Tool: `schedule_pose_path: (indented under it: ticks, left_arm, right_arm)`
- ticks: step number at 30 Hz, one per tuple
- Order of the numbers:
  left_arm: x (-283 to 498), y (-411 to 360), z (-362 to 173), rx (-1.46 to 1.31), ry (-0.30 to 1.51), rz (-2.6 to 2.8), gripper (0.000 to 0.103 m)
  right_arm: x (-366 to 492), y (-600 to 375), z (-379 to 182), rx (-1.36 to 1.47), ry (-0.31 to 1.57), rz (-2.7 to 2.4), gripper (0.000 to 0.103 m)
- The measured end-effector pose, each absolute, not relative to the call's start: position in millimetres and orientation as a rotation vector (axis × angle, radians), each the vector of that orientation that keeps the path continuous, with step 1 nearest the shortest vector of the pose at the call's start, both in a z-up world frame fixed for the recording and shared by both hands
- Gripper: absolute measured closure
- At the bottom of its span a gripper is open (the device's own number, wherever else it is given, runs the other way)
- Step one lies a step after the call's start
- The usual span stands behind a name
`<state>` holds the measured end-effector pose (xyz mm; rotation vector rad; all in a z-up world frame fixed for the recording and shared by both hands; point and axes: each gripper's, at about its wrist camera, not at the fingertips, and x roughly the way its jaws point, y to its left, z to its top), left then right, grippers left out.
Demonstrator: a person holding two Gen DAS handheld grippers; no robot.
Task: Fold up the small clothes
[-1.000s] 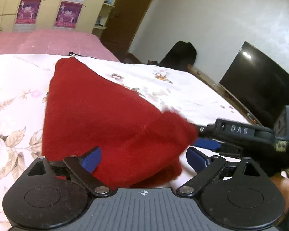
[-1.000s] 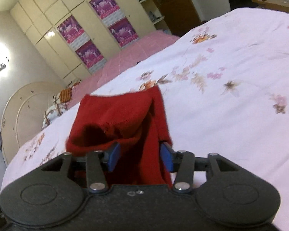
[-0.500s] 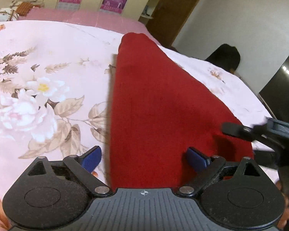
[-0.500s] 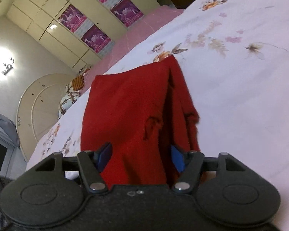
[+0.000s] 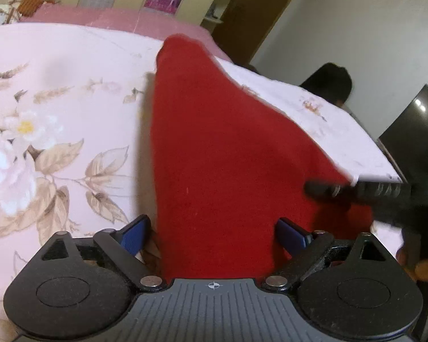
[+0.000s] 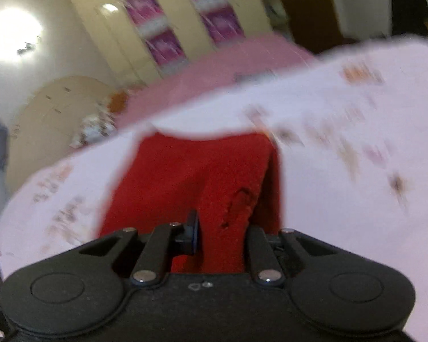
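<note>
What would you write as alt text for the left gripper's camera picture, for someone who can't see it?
A red cloth lies on a floral bedsheet, running between the wide-open blue-tipped fingers of the left gripper. At the right edge, the blurred black right gripper reaches onto the cloth's far side. Behind are a pink bed, wardrobe doors with purple posters, and a dark screen.
</note>
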<state>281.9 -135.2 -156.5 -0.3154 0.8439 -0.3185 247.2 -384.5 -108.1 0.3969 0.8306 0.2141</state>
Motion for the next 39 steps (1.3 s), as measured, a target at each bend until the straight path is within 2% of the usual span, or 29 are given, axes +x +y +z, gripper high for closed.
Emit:
schedule_pose_path:
  ticks: [2, 3, 8, 11, 16, 18, 22, 23, 25, 30, 39]
  left_arm:
    - [279.6, -137.4, -154.4, -0.289, 0.854, -0.325, 0.009]
    - [279.0, -135.5, -152.5, -0.298, 0.863, -0.327, 0.009]
    - [277.5, -115.1, -129.1, -0.386, 0.842, -0.284, 0.009]
    - [288.4, -109.9, -116.4, -0.372, 0.811, -0.267, 0.009]
    - [301.4, -111.9, -106.2, -0.347, 0.799, -0.248, 0.009]
    - [306.9, -116.8, -114.8, -0.321, 0.825, -0.239, 0.009]
    - [313.7, -126.2, -144.3, -0.27, 0.923, -0.236, 0.009]
    - [312.5, -125.4, -145.8, -0.27, 0.913, -0.237, 0.009]
    - [312.4, -124.5, -143.6, -0.272, 0.918, -0.237, 0.009]
    - [313.0, -123.8, -128.2, -0.247, 0.882, -0.235, 0.009]
    - [331.5, -127.5, -84.5, -0.225, 0.805, -0.271, 0.009]
  right_arm:
    - [244.3, -392.4, -136.4, 0.479, 0.924, 0.214, 0.085]
    - [239.8, -394.1, -138.8, 0.49, 0.917, 0.216, 0.079]
    - [220.6, -405.9, -116.6, 0.472, 0.86, 0.189, 0.067]
    - [211.4, -409.1, -107.3, 0.43, 0.824, 0.161, 0.07]
    - [210.6, -398.2, -121.0, 0.445, 0.884, 0.203, 0.077]
    - [204.0, -391.2, -128.9, 0.424, 0.909, 0.2, 0.085]
    - [194.5, -393.2, -129.9, 0.406, 0.914, 0.183, 0.09]
    - [194.0, -396.1, -130.1, 0.408, 0.92, 0.176, 0.089]
    - [191.6, -399.7, -129.4, 0.396, 0.941, 0.153, 0.075]
    - [178.3, -405.3, -118.9, 0.371, 0.948, 0.144, 0.076]
    - [196.3, -396.5, -64.0, 0.244, 0.757, 0.126, 0.076]
